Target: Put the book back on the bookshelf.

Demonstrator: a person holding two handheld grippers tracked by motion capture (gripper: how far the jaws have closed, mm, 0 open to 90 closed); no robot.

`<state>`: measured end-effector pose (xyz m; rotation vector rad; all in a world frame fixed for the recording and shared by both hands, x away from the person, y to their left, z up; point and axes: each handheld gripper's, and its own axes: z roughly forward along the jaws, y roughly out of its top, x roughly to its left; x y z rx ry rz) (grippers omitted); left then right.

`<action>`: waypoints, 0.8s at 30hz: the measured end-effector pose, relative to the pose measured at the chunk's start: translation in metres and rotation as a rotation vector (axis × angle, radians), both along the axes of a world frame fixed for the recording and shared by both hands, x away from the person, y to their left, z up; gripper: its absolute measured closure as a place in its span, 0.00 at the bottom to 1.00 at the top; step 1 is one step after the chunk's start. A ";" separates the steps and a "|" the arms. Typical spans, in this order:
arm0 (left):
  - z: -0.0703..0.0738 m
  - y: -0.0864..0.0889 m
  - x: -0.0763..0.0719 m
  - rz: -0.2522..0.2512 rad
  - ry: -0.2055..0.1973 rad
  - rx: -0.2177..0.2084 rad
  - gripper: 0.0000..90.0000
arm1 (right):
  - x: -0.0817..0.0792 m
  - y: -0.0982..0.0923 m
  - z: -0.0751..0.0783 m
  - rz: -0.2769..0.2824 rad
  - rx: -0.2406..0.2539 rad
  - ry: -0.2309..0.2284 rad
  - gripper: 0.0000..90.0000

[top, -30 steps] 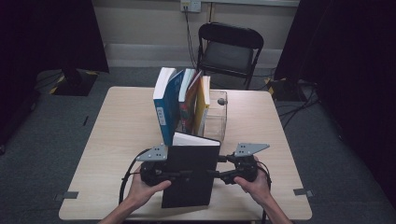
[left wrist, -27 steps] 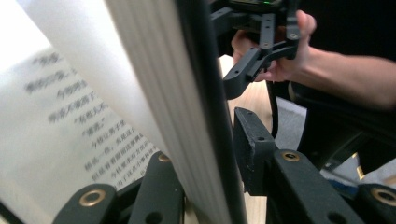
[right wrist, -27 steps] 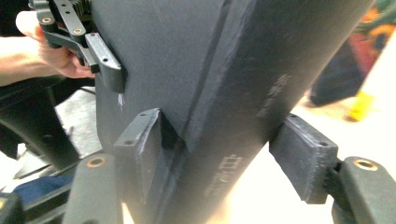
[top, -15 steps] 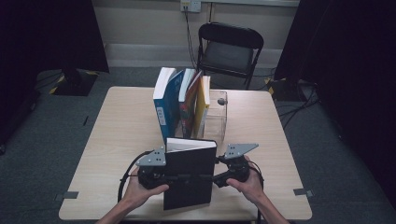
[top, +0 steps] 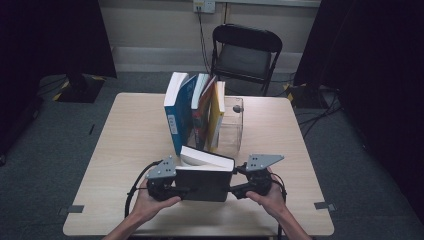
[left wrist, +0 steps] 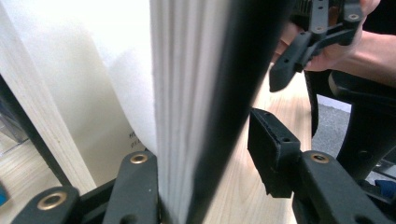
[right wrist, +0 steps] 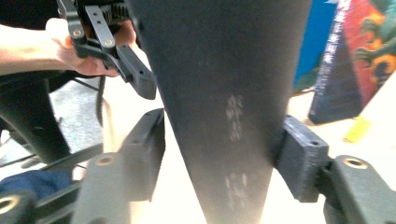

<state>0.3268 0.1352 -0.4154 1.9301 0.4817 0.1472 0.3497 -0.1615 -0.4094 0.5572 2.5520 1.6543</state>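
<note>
A black-covered book (top: 202,182) stands on edge at the table's front, white page block facing away from me. My left gripper (top: 182,190) is at its left end and my right gripper (top: 235,189) at its right end. In the left gripper view the book (left wrist: 187,93) is between the jaws of that gripper (left wrist: 205,149), which have just been opening: one jaw rests against the pages and the other stands off the cover. In the right gripper view the right gripper (right wrist: 222,140) has its pads against both sides of the book (right wrist: 219,70).
Behind the black book stands a row of upright books, led by a blue one (top: 177,112), leaning beside a clear plastic holder (top: 232,125). A black folding chair (top: 245,50) is beyond the table's far edge. Bare tabletop (top: 130,135) lies to the left.
The black book has tipped more upright, so its cover looks shorter and its page edge shows more. Both hands have shifted only slightly.
</note>
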 end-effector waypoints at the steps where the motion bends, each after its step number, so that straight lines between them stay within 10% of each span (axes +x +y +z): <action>1: 0.000 0.001 0.000 0.006 0.003 -0.005 0.63 | 0.000 0.003 0.000 0.004 -0.006 0.002 0.38; 15: -0.010 0.030 -0.002 0.100 0.053 0.047 0.48 | 0.004 0.033 0.011 0.014 -0.041 -0.047 0.36; 24: -0.016 0.034 0.005 0.168 0.056 0.053 0.42 | -0.004 0.029 0.012 -0.036 -0.070 -0.117 0.57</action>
